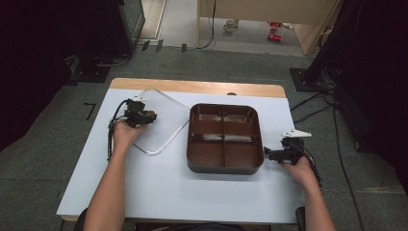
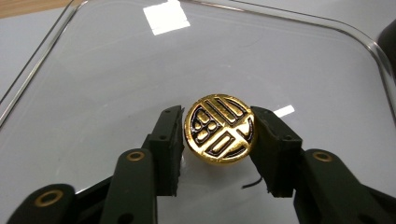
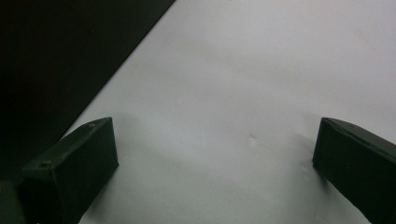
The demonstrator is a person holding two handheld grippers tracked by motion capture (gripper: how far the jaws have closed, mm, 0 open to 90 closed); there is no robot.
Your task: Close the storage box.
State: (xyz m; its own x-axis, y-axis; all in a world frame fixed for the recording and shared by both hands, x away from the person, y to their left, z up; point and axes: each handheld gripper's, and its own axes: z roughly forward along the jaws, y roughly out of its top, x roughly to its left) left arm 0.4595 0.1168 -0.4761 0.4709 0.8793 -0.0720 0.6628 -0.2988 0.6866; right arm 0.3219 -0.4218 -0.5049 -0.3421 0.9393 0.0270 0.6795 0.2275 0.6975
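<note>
While the left gripper (image 2: 218, 135) clasps a gold knob (image 2: 219, 129) on the clear lid (image 2: 93, 84), the right gripper (image 3: 215, 158) gapes wide beside the brown tray (image 1: 224, 138).

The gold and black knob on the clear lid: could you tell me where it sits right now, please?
In the left gripper view, the gold knob sits between the left gripper's jaws, at the middle of the clear lid, left of the brown tray.

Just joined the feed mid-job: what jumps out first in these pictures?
The gold-and-black round knob sits between the left hand-held gripper's jaws, on top of a clear lid lying on the white table. Next, the brown four-compartment tray at the table's centre, all compartments empty. The right hand-held gripper rests wide open beside the tray's right edge.
</note>
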